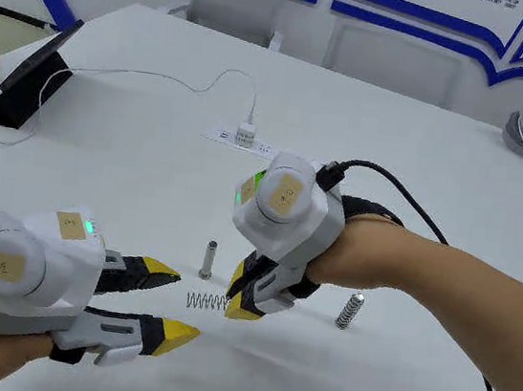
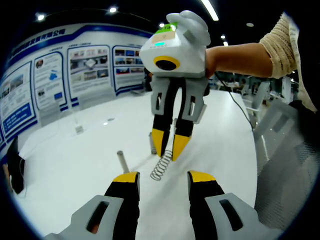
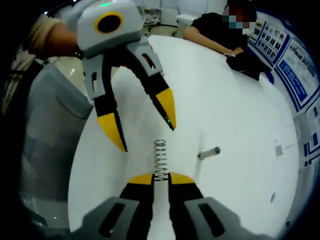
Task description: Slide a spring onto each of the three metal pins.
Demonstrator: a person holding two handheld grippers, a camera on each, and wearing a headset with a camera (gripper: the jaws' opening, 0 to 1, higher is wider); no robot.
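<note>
Right gripper [image 1: 240, 303] is clamping one end of a spring [image 1: 207, 300], which is sticking out toward 9 o'clock. I'm holding the left gripper [image 1: 185, 303] at 8, jaws apart. Upright pin [image 1: 208, 259] at the spring's 12 — second spring [image 1: 349, 310] at 3.

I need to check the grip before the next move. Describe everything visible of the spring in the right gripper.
The spring is a thin open coil of silvery wire, straight as far as shows. One end is pinched between the yellow tips of the right gripper; the rest sticks out free toward the open left gripper. It lies nearly level, low over the white table; whether it touches the table I cannot tell. It is near the upright pin, not on it.
</note>
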